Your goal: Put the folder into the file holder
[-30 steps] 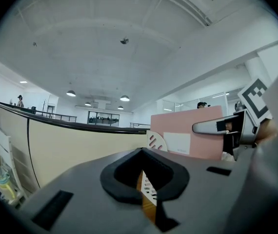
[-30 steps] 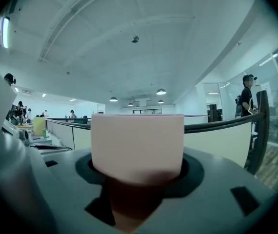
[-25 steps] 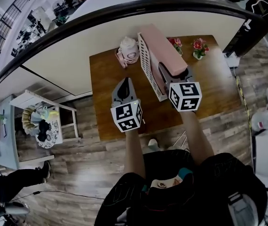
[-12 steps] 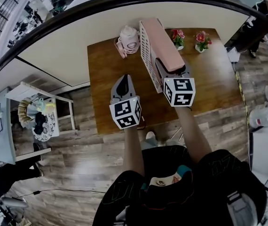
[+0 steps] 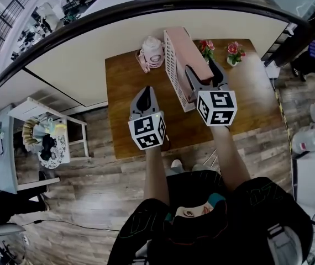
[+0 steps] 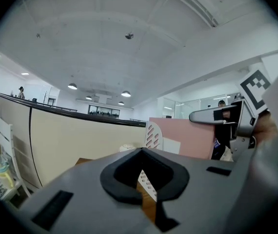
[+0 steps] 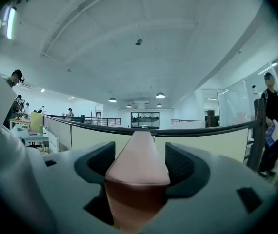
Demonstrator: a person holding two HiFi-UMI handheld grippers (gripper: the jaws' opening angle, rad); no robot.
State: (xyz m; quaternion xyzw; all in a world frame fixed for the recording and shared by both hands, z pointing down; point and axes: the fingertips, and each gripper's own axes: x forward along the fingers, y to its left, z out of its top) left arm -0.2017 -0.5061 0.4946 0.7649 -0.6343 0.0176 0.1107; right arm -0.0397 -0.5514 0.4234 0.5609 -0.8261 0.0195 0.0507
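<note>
Folder (image 5: 188,48), pale pink, thick, upright.

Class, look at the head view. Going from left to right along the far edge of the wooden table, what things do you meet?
pink-and-white ornament → white file holder → pink folder → first small flower pot → second small flower pot

Folder (image 5: 186,51): pink, thick and closed; it stands upright on a long edge inside the file holder.
File holder (image 5: 173,65): white, with a slotted side wall; it stands upright on the wooden table (image 5: 130,93), near the far edge.
Fit: the folder's flat top shows just above the holder's wall.
</note>
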